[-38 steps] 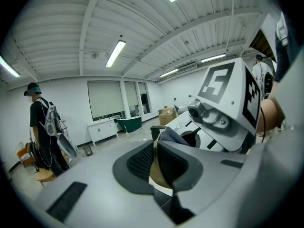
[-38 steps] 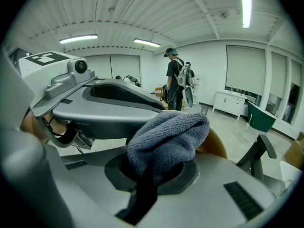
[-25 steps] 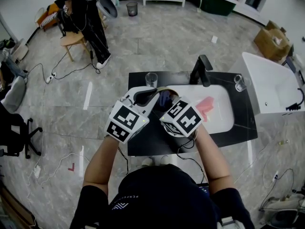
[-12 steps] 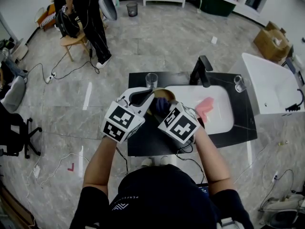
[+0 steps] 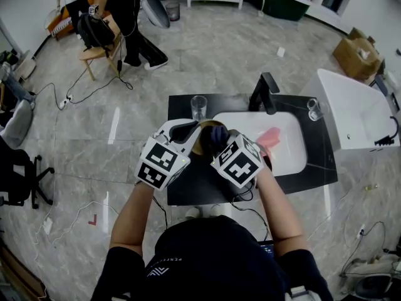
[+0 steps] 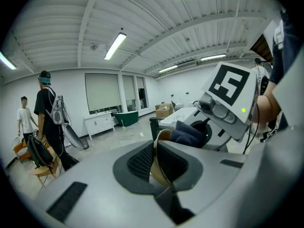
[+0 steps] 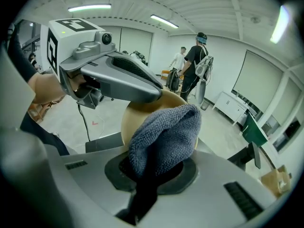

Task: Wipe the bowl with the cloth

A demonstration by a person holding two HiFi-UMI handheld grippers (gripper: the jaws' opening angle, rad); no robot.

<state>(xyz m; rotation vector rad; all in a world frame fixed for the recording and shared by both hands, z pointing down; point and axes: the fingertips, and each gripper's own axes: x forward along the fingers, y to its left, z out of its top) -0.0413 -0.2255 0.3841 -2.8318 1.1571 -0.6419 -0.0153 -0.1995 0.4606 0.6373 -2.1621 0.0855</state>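
Note:
A tan bowl [image 5: 205,144] is held up on its side above the black counter [image 5: 188,190]. My left gripper [image 5: 195,132] is shut on its rim; in the left gripper view the thin rim [image 6: 157,164] runs between the ribbed pads. My right gripper [image 5: 220,144] is shut on a dark blue-grey cloth [image 5: 217,136]. The bunched cloth [image 7: 164,136] sticks out past the jaws and presses into the hollow of the bowl [image 7: 129,122], right under the left gripper's fingers [image 7: 137,82]. In the left gripper view the cloth [image 6: 188,134] shows just beyond the rim.
A drinking glass [image 5: 198,106] stands at the counter's back left, and a black faucet [image 5: 266,91] behind the white sink [image 5: 294,158]. A pink cloth [image 5: 270,137] lies in the sink. Another glass [image 5: 314,109] stands at the back right. A white tub [image 5: 357,115] stands to the right.
The cloth has shifted a little inside the bowl while both grippers keep their hold and stay nearly in place. A person at the back left has walked further left.

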